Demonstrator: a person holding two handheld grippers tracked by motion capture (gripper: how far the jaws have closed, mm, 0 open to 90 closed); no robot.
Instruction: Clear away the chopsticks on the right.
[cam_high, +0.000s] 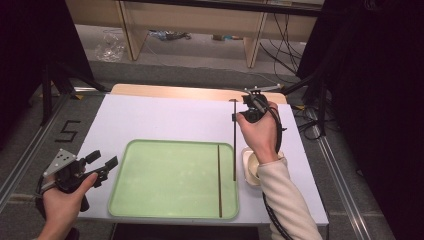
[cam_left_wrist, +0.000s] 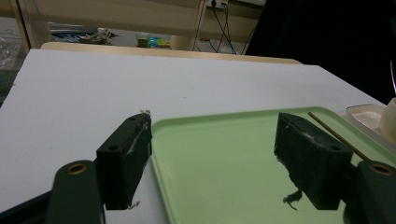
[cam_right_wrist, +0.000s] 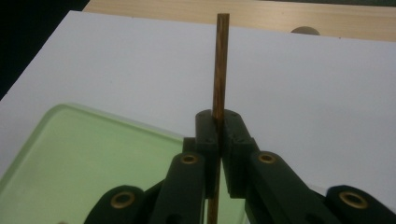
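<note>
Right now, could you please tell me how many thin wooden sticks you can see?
2. One stick lies flat on the green tray, near its right edge. The other stick is clamped in the right hand-held gripper, just right of the first. None seems hidden.

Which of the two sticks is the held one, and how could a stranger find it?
Find the green tray on the white table. One stick lies flat inside it near its right edge. The held stick is just right of that, clamped in the right gripper, crossing the tray's rim.

Even overhead light, table bright, surroundings dark; soft focus throughout, faint sheen on tray.
</note>
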